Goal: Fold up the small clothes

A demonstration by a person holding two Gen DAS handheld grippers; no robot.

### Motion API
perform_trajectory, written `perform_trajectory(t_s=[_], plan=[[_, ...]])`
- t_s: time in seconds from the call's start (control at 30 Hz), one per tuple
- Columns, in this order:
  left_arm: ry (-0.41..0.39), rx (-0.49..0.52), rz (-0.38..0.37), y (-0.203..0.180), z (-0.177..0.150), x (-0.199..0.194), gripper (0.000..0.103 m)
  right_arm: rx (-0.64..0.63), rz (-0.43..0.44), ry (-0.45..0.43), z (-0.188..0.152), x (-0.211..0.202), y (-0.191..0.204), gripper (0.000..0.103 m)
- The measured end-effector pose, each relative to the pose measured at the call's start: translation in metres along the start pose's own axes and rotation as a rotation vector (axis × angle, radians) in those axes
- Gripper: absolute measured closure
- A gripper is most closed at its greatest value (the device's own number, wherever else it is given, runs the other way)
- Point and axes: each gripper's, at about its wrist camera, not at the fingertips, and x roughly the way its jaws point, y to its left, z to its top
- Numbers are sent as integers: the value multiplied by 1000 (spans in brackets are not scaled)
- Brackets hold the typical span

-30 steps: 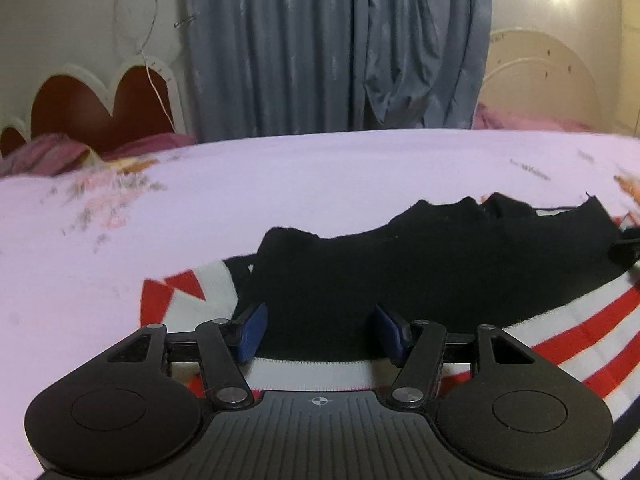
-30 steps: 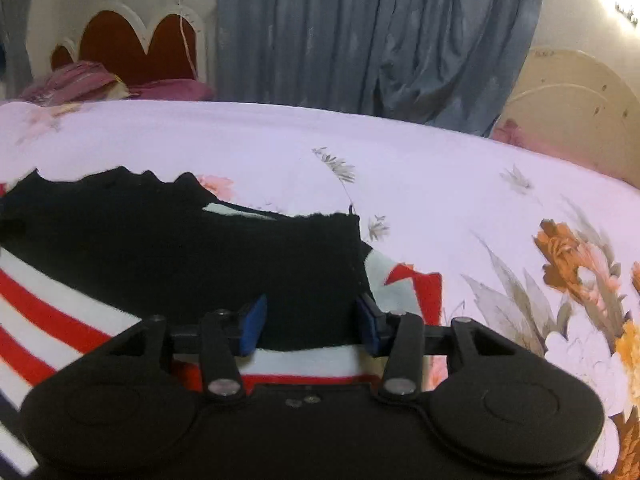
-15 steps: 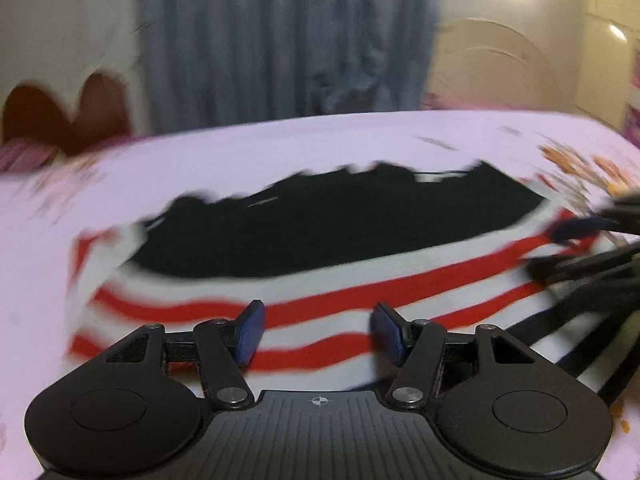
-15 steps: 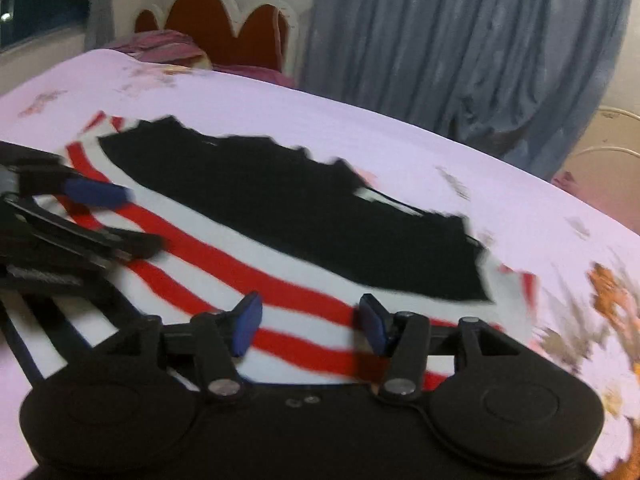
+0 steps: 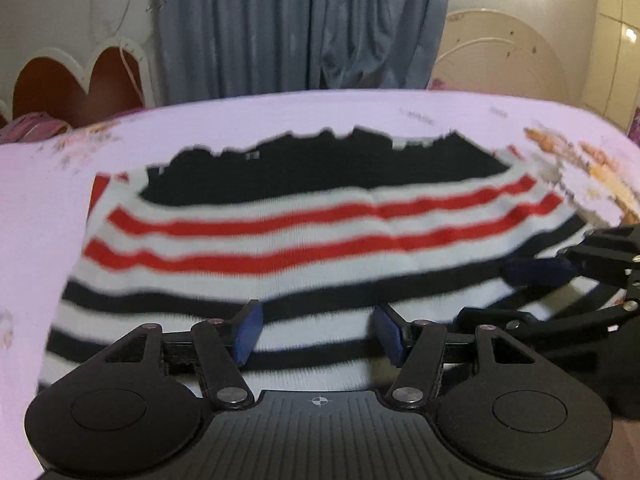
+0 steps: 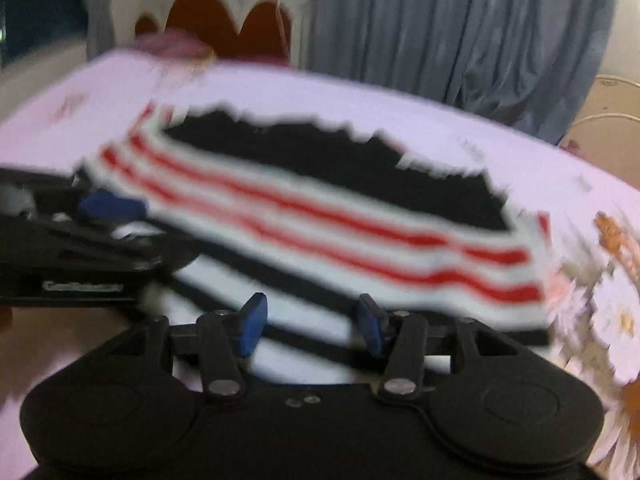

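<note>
Striped knit garment (image 5: 320, 248) is seen spread flat on the bed (image 5: 48, 184), judged soft, light and floppy, best pinched at near hem corners; left tongs (image 5: 318, 330) and right tongs (image 6: 310, 322) are held part-open, gripping nothing.

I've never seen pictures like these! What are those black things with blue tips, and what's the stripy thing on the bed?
They are two grippers, like big tongs, that a person holds, one in each hand. Each carries a camera looking out along its fingers, so each picture is that gripper's own view. One picture is from the left gripper, the other from the right gripper. Each also glimpses the other at its edge. The stripy thing is a small sweater, black, red and white, lying on the pink flowered bedsheet. Both grippers are open, holding nothing.
</note>
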Motion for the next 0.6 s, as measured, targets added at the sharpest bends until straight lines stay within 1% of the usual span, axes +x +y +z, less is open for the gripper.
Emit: perform_trajectory(t_s=[0.03,0.1,0.13,0.2,0.27,0.33,0.37,0.4,0.47,0.5,0.53,0.57,0.6], plan=[[-5,0,4,1,-2,-3,43,-15,-9,-1,-2,-3,4,55],[-13,-4,13,8,-3,-12,43,-15,1,4,-1,-14,2,56],[-17,-2,38,14,-5,-17,43,-11,-1,3,-1,-18,-4,57],[-8,-25,81,37,-11,-22,43,-2,-55,10,-7,-25,-21,57],[11,-82,116,65,-22,-28,44,27,-114,40,-19,-28,-44,57],[14,-117,127,86,-33,-37,44,68,-140,76,-34,-33,-69,57],[12,-136,121,94,-38,-41,44,85,-149,88,-43,-37,-79,58],[11,-139,117,97,-40,-44,44,97,-136,90,-49,-42,-86,58],[3,-136,132,94,-39,-50,44,86,-131,92,-53,-43,-84,59],[-7,-142,138,93,-37,-53,44,76,-141,91,-50,-45,-81,62],[-18,-148,140,91,-36,-57,44,84,-144,76,-46,-48,-79,75],[-17,-150,144,90,-35,-57,44,109,-145,52,-43,-53,-80,83],[-2,-153,151,90,-36,-54,44,136,-140,34,-41,-57,-80,89]])
